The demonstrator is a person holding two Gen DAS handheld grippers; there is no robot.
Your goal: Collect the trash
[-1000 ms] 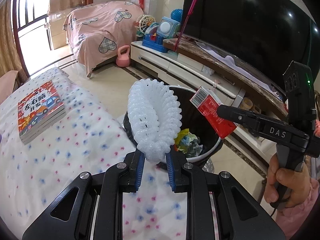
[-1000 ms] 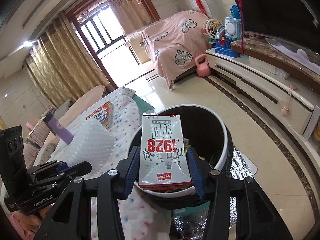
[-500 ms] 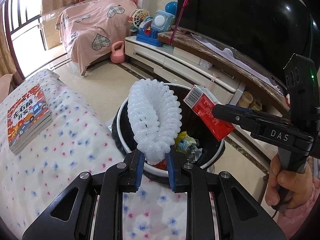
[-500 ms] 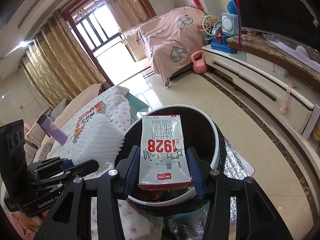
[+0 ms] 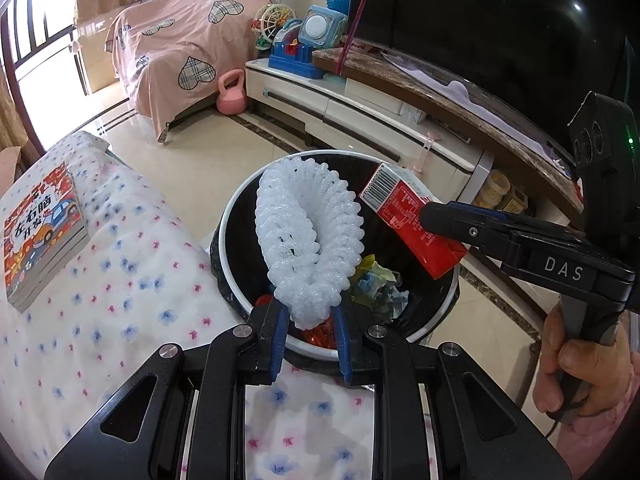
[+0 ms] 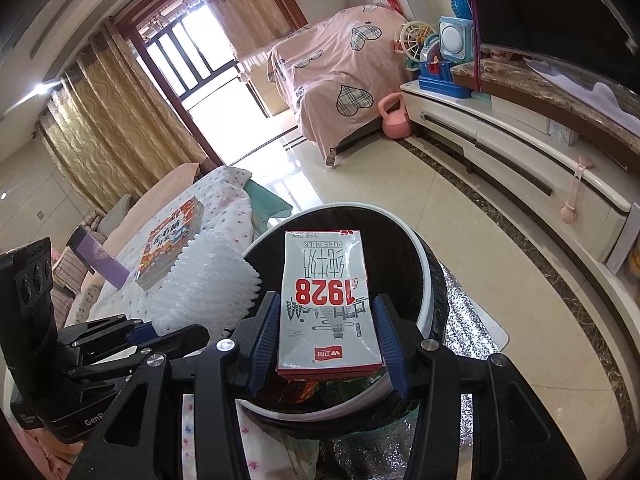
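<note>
My left gripper (image 5: 310, 322) is shut on the lower end of a white foam fruit net (image 5: 308, 236), which stands up over the open trash bin (image 5: 236, 204). The bin is black with a white rim and holds crumpled wrappers (image 5: 378, 280). My right gripper (image 6: 328, 344) is shut on a red and white milk carton (image 6: 326, 300), held flat above the bin (image 6: 424, 264). In the left wrist view the same carton (image 5: 408, 220) hangs over the bin's right side, clamped by the right gripper (image 5: 434, 220). The foam net (image 6: 208, 284) shows left of the carton in the right wrist view.
A bed with a flowered white cover (image 5: 100, 288) lies left of the bin, with a children's book (image 5: 40, 228) on it. A long white TV cabinet (image 5: 360, 104) and a dark TV (image 5: 500, 20) run along the right. A pink kettlebell (image 5: 230, 94) stands on the tiled floor.
Both grippers have moved forward and a little down over the bin, which now sits larger and closer beneath the foam net and the carton. Both grips are unchanged.
</note>
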